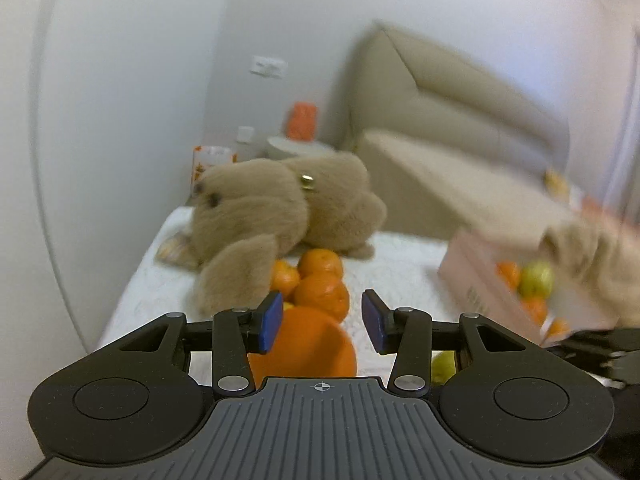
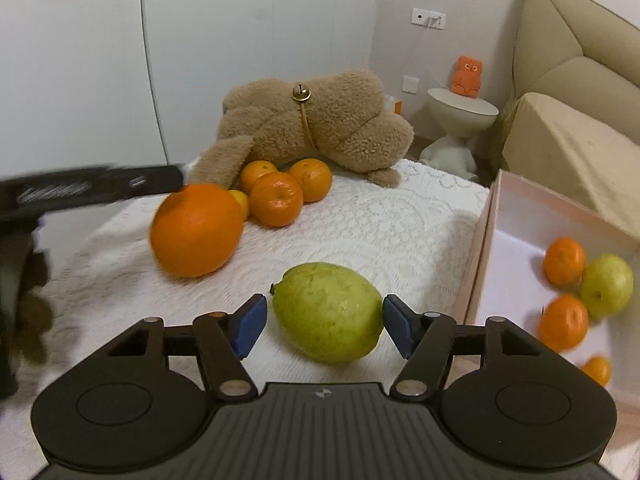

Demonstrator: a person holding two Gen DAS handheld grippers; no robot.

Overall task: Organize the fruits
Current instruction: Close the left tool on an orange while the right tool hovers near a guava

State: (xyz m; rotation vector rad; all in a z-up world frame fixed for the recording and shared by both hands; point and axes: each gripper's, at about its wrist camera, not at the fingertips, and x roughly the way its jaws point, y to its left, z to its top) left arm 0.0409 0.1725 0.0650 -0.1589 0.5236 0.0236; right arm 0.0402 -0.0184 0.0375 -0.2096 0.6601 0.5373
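Note:
A big orange (image 1: 308, 348) lies on the white bedspread (image 2: 380, 224) just under and beyond my left gripper (image 1: 322, 322). The jaws stand open; the right pad is clear of the orange. A green guava (image 2: 328, 312) rests on the bedspread between the pads of my right gripper (image 2: 323, 322). The pads flank it closely, with a thin gap on the left, so this gripper is open too. Behind the big orange (image 2: 196, 230), three mandarins (image 2: 276, 198) are heaped against a brown plush toy (image 2: 320, 128). At the right, a pink box (image 2: 480, 240) holds mandarins and a green fruit (image 2: 606, 284).
The plush toy (image 1: 280, 208) lies across the far end of the bed. A beige sofa (image 2: 568, 148) and a white side table (image 2: 460, 112) stand beyond. The left tool's black body (image 2: 92, 188) shows blurred at the left edge. A wall runs along the left.

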